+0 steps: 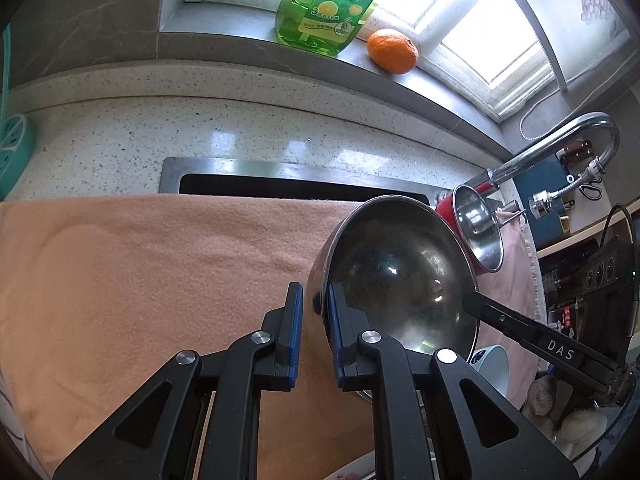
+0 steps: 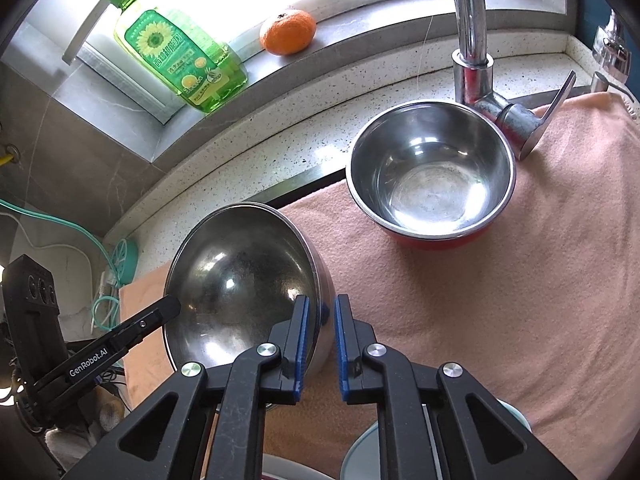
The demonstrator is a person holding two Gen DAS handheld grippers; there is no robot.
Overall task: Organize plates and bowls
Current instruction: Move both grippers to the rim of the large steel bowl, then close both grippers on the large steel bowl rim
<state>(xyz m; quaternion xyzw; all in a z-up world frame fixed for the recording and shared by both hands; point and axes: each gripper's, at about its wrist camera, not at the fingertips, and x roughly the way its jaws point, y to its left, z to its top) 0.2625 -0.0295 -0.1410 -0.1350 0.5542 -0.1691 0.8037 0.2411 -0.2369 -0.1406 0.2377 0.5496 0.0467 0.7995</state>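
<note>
The large steel bowl (image 1: 400,276) is tilted on its edge over the peach towel (image 1: 160,280), its hollow facing up and toward the cameras. Both grippers grip its rim from opposite sides. The left gripper (image 1: 315,336) is clamped on the bowl's left wall, one blue pad inside and one outside. The right gripper (image 2: 321,344) is clamped the same way on the bowl's right wall, the thin steel edge pinched between its blue pads.

In the left wrist view the right gripper's black finger reaches in over the bowl's right rim; in the right wrist view the left gripper's finger does likewise at the left rim.

Farther off to the right, upright on the towel, stands a smaller steel bowl with a red outside (image 2: 432,172), well apart from the tilted one. Just behind it rises the chrome faucet (image 2: 474,40), its lever handle near the red bowl's far right rim.

The towel covers most of the speckled tabletop (image 2: 280,128); a dark strip of the sink opening (image 1: 300,188) shows along the towel's far edge.

Beyond, on the window sill (image 2: 352,28), a green dish soap bottle (image 2: 180,60) stands at the left and an orange (image 2: 287,32) lies to its right. A pale plate rim (image 2: 360,452) shows at the near edge.
</note>
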